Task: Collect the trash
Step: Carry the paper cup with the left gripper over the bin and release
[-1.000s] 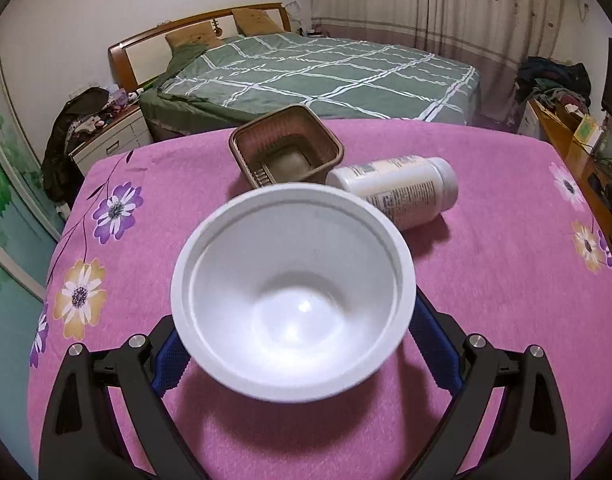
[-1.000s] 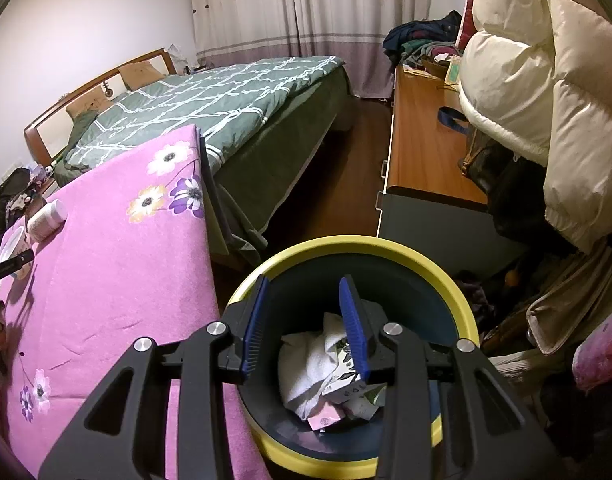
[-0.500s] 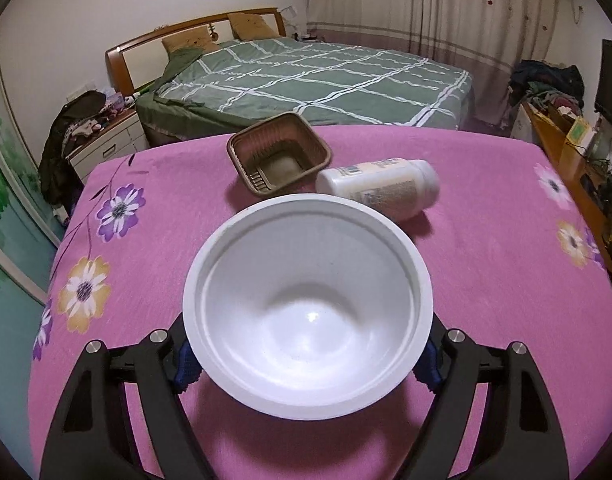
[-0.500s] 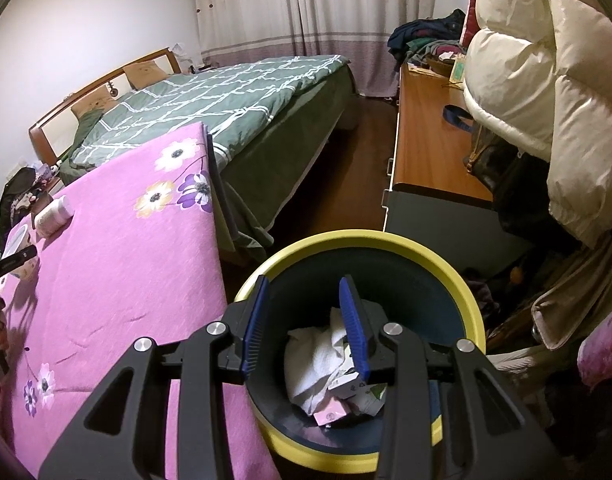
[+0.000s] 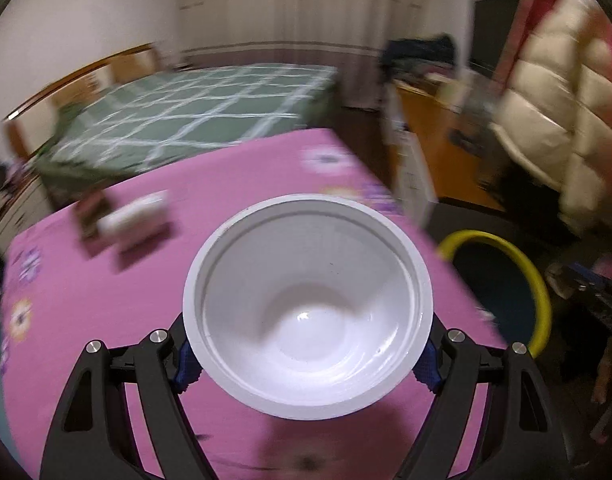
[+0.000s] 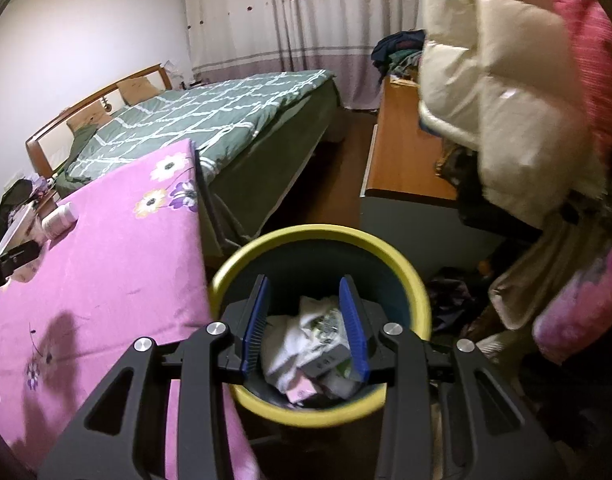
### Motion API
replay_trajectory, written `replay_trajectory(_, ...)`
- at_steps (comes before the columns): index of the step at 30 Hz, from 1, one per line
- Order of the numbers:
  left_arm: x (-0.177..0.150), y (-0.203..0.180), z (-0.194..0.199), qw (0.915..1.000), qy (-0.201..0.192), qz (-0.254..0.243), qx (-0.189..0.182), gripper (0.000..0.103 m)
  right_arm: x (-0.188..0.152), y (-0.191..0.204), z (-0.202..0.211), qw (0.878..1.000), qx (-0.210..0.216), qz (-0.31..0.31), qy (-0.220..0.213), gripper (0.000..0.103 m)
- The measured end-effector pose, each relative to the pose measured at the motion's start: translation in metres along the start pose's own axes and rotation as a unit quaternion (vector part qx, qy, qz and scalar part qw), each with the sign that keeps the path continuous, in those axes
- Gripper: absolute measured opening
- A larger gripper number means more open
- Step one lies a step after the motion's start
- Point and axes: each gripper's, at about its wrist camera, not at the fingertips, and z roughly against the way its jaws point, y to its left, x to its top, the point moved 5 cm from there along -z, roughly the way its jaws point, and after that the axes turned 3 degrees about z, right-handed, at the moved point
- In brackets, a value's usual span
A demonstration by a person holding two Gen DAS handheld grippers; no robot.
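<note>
Between the blue pads of your left tool (image 5: 308,364) sits the white bowl (image 5: 308,304), mouth up toward the camera, gripped on both sides and held above the pink flowered worktop (image 5: 105,320). To the right of the bowl, off the worktop's edge, you can see the yellow-rimmed bin (image 5: 538,280) on the floor. Far left of the bowl, a white bottle (image 5: 135,210) lies on the worktop beside a brown shape that may be a small basket (image 5: 91,216); the blur makes it hard to be sure.

Your right tool (image 6: 306,332) hangs over that same bin (image 6: 394,248), its pads part-way apart with nothing between them. Inside the bin, below the pads, lie white crumpled paper (image 6: 289,340), a printed carton (image 6: 326,352) and a pink scrap (image 6: 301,390). Left of the bin is the worktop (image 6: 117,264), with the white bottle (image 6: 59,220) lying near its far end and the tip of your left tool (image 6: 11,260) at the frame's left edge. Behind the bin stands the bed with a green checked cover (image 6: 209,120); right of the bin hangs a cream padded coat (image 6: 498,92).
</note>
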Motion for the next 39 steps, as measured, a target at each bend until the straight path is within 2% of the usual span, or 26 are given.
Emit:
replay_trajectory(4, 0.006, -0.075, -0.018, 0.9976, 0.018, -0.05, -0.043, 0.08, -0.011, -0.023, 0.019, 1.0, -0.013, -0.01, -0.006, 0.035)
replay_trajectory(9, 0.005, -0.154, -0.045, 0.9916, 0.043, -0.09, -0.082, 0.08, -0.022, -0.047, 0.034, 0.999, -0.027, -0.02, -0.008, 0.035)
replay_trajectory(16, -0.002, -0.211, -0.082, 0.9855, 0.076, -0.115, -0.098, 0.081, -0.033, -0.071, 0.041, 0.999, -0.035, -0.036, -0.008, 0.039)
replay_trajectory(17, -0.002, -0.214, -0.087, 0.9848, 0.08, -0.115, -0.102, 0.085, -0.034, -0.074, 0.041, 0.999, -0.036, -0.039, -0.008, 0.04)
replay_trajectory(18, -0.002, -0.216, -0.092, 0.9845, 0.085, -0.113, -0.105, 0.094, -0.035, -0.076, 0.042, 0.999, -0.036, -0.041, -0.008, 0.041)
replay_trajectory(23, 0.002, -0.2, -0.091, 0.9867, 0.082, -0.083, -0.114, 0.094, -0.035, -0.076, 0.038, 0.999, -0.028, -0.044, -0.006, 0.041)
replay_trajectory(27, 0.012, -0.163, -0.065, 0.9914, 0.048, -0.055, -0.108, 0.094, -0.035, -0.069, 0.033, 0.999, -0.02, -0.038, -0.003, 0.042)
replay_trajectory(29, 0.015, -0.133, -0.046, 0.9942, 0.025, -0.035, -0.098, 0.096, -0.033, -0.061, 0.029, 0.999, -0.013, -0.032, 0.0, 0.042)
replay_trajectory(34, 0.01, -0.043, -0.003, 0.9986, -0.032, 0.018, -0.039, 0.098, -0.027, -0.038, 0.022, 1.0, 0.005, -0.015, 0.005, 0.045)
replay_trajectory(36, 0.003, 0.002, 0.015, 0.9974, -0.057, 0.043, 0.004, 0.098, -0.025, -0.026, 0.021, 1.0, 0.011, -0.006, 0.007, 0.045)
replay_trajectory(39, -0.01, 0.059, 0.034, 0.9931, -0.075, 0.072, 0.054, 0.098, -0.021, -0.003, 0.018, 1.0, 0.025, 0.013, 0.009, 0.045)
